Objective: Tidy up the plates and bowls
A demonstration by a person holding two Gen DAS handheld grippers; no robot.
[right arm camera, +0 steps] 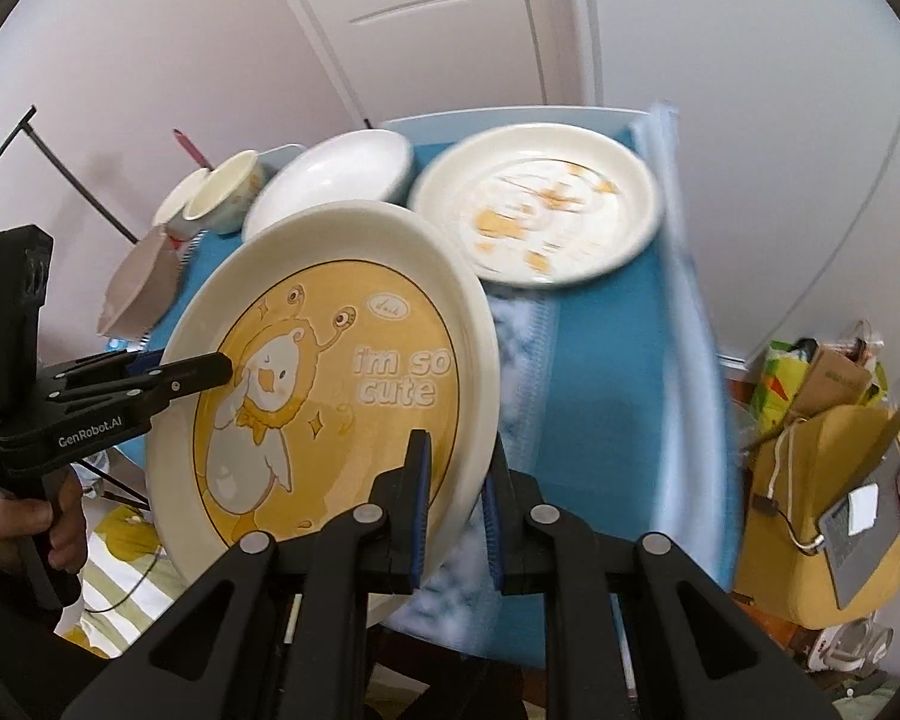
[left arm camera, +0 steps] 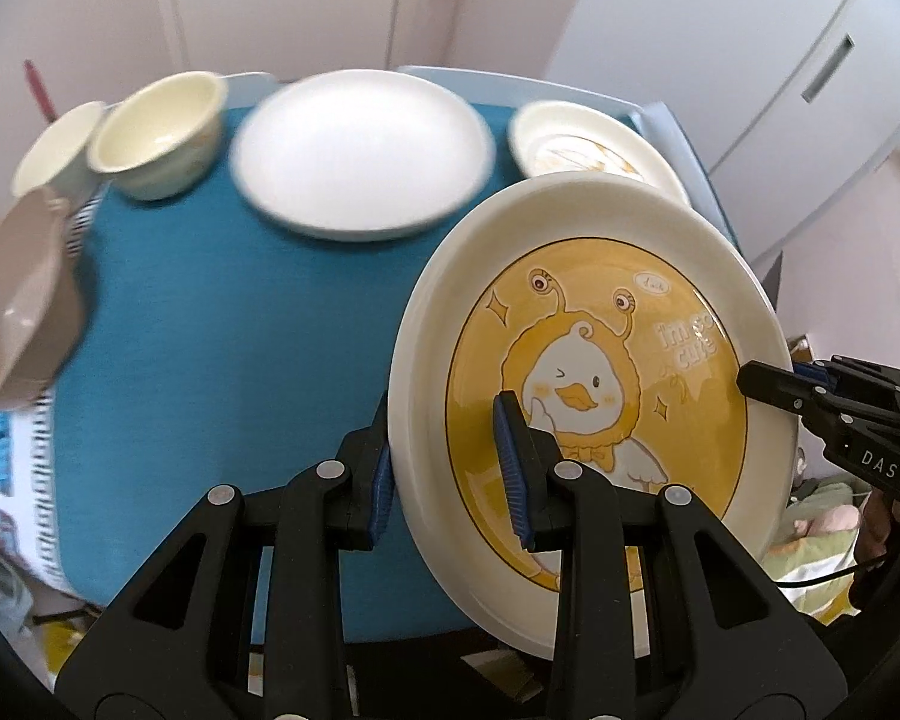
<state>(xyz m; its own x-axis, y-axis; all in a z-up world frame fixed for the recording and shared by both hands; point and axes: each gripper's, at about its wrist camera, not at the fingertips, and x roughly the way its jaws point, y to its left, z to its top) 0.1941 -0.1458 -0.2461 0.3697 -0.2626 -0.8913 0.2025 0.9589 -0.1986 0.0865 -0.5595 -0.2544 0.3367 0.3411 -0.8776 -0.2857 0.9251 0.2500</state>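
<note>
A cream plate with a yellow duck picture is held tilted above the blue table; it also shows in the right wrist view. My left gripper is shut on its left rim. My right gripper is shut on its opposite rim and shows in the left wrist view. A second duck plate lies at the table's back right. A plain white plate lies at the back middle. Two cream bowls and a pinkish bowl are at the left.
The table's right edge has a light blue raised rim. A yellow bag with clutter stands on the floor to the right. A white door and walls are behind the table. A black stand is at the left.
</note>
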